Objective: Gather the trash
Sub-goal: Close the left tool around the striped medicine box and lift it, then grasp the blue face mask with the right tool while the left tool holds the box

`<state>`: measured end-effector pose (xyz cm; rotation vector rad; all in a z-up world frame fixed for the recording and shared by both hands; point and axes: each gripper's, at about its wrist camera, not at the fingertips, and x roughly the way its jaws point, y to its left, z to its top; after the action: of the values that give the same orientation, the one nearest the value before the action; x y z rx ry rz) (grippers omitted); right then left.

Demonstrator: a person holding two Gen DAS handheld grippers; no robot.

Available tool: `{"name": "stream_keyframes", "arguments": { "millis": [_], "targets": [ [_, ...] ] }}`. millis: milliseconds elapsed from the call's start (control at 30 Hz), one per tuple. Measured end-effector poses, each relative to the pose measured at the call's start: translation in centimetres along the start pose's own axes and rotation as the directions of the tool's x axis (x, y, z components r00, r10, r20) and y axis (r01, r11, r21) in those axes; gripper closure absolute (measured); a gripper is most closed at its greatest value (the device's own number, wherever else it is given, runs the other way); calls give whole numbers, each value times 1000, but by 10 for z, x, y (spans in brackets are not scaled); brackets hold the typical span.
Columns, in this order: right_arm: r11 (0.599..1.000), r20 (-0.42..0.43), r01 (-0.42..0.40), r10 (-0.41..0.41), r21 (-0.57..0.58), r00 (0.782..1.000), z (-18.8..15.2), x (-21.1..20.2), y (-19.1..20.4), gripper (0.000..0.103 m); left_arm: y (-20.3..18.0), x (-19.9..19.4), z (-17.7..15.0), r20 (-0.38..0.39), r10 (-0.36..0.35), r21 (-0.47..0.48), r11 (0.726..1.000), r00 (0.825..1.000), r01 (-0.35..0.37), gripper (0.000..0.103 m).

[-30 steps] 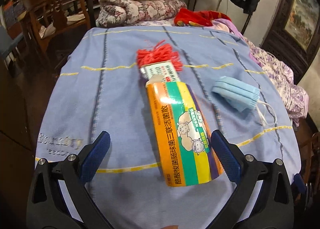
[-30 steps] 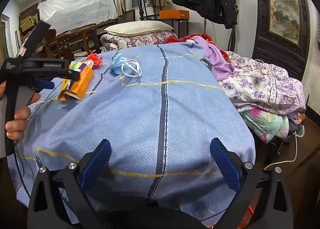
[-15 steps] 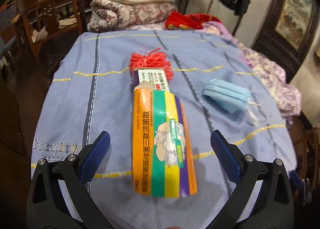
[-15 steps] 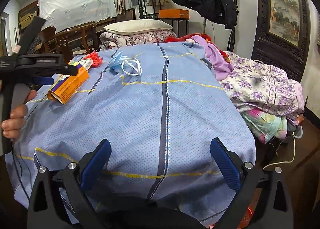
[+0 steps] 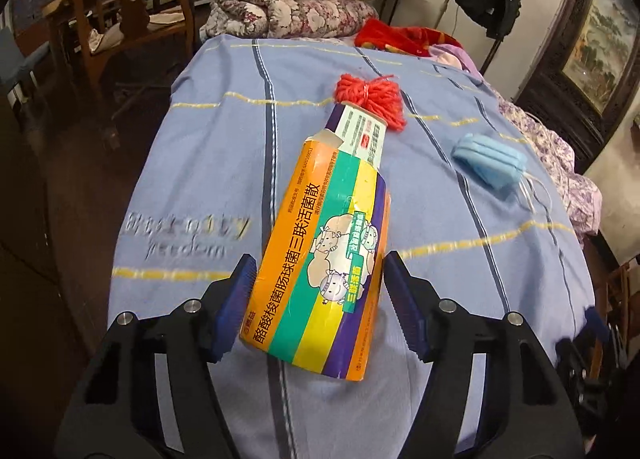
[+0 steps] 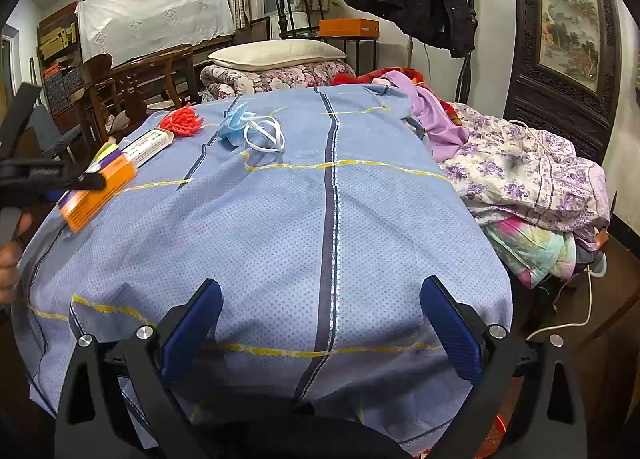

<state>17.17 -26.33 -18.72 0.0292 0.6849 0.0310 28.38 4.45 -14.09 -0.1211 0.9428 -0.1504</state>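
Left tongs [image 5: 316, 299] closing round box [image 5: 320, 259]
Box lies on blue sheet [image 5: 208, 147], both pads close beside it, contact unclear. Right tongs [image 6: 320, 327] wide open, empty, over the sheet's near edge.

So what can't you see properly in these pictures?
- Whether the left gripper, whose jaws have just been closing, presses the medicine box: left wrist view, the box's edges cover the pads.
- The second box: half under the first.
- Printed words on the bedsheet: blurred.
- Any trash bin: none in either view.
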Motion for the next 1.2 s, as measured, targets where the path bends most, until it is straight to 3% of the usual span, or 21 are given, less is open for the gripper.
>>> {"name": "stream_keyframes", "arguments": {
  "millis": [67, 100, 167, 300, 467, 600, 667, 800, 967, 1200],
  "targets": [
    [1000, 0, 1, -1, -1, 1000, 0, 0, 0, 4, -4, -4, -2, 18, -5, 16, 1000, 1000, 5, 36],
    [1000, -1, 1, -1, -2, 1000, 0, 0, 0, 4, -7, -4, 0, 25, -3, 31, 1000, 1000, 2, 29],
    [1000, 0, 0, 0, -1, 1000, 0, 0, 0, 4, -12, -2, 3, 35, 16, 41, 999, 999, -17, 23],
    [1000, -1, 1, -1, -2, 1000, 0, 0, 0, 4, -13, 13, 6, 32, 35, 34, 999, 999, -36, 24],
    [1000, -1, 2, -2, -1, 1000, 0, 1, 1, 4, -20, 22, -5, 75, 138, 94, 985, 988, -145, 24],
    [1000, -20, -2, 2, 1, 1000, 2, 1, 0, 5, -18, 23, -4, 70, 136, 82, 987, 988, -141, 22],
    [998, -26, -56, 56, -2, 998, 9, 3, 0, 5, -17, 23, -4, 69, 144, 85, 985, 987, -150, 21],
    [994, 43, -79, 82, -70, 996, 51, 10, 14, 5, -16, 24, -3, 66, 133, 85, 987, 989, -139, 19],
    [987, 65, -120, 128, -109, 990, 108, 37, 38, 11, -15, 23, -3, 73, 123, 80, 988, 990, -129, 19],
    [981, -25, -152, 151, -120, 988, 156, 93, 70, 29, -13, 20, -4, 82, 104, 64, 992, 991, -109, 19]
  ]
}}
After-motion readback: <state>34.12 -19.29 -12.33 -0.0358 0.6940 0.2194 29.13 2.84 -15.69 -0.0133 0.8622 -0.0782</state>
